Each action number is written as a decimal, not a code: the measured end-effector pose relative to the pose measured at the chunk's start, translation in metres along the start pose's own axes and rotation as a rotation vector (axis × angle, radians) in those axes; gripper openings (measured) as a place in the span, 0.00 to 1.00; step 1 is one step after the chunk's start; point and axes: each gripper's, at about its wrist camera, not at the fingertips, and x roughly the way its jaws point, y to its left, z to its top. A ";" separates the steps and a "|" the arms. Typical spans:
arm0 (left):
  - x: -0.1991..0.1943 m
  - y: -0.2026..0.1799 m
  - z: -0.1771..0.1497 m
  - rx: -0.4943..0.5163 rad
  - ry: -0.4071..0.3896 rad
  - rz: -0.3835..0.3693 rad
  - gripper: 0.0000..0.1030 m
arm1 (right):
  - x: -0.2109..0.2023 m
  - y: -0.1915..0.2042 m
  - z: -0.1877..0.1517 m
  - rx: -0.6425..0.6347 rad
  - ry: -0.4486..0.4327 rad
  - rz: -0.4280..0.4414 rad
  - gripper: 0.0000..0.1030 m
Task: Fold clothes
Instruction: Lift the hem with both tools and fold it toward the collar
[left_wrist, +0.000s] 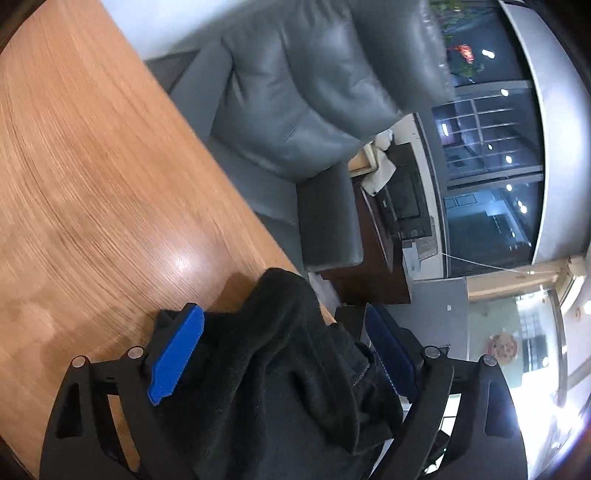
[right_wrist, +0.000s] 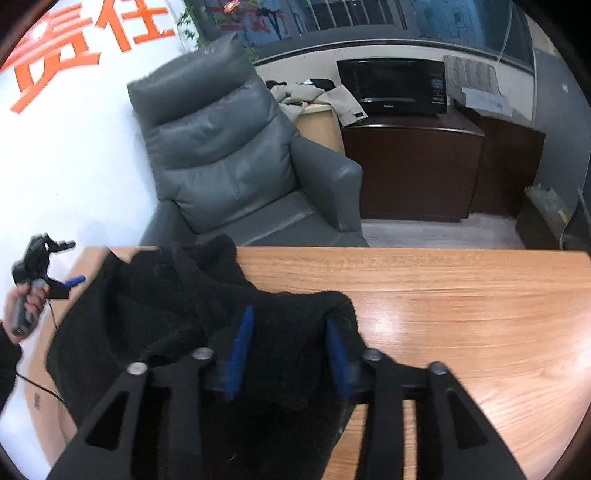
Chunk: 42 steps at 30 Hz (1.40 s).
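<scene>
A black fleece garment (right_wrist: 166, 306) lies bunched on the wooden table (right_wrist: 461, 314) at its left end. My right gripper (right_wrist: 290, 350) stands over its near right edge, blue pads wide apart, with cloth lying between them. My left gripper (left_wrist: 284, 354) is also wide open, with the garment (left_wrist: 280, 369) heaped between its blue pads and over its body, at the table's (left_wrist: 92, 184) edge. The left gripper also shows in the right wrist view (right_wrist: 70, 282), held in a hand at the table's far left corner.
A grey leather armchair (right_wrist: 236, 158) stands just behind the table. Behind it is a dark wooden cabinet (right_wrist: 413, 170) with a black microwave (right_wrist: 391, 86) and loose clothes (right_wrist: 317, 98). The wall at left carries orange lettering.
</scene>
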 end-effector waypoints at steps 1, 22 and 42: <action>0.001 -0.007 -0.004 0.048 0.014 0.005 0.88 | -0.008 -0.003 0.002 0.020 -0.037 0.000 0.97; 0.086 -0.007 -0.053 0.530 0.186 0.131 0.36 | 0.080 0.008 -0.007 -0.052 0.117 -0.256 0.88; 0.024 -0.041 -0.113 0.818 0.081 0.118 0.94 | 0.201 0.185 0.043 -0.372 0.534 0.485 0.07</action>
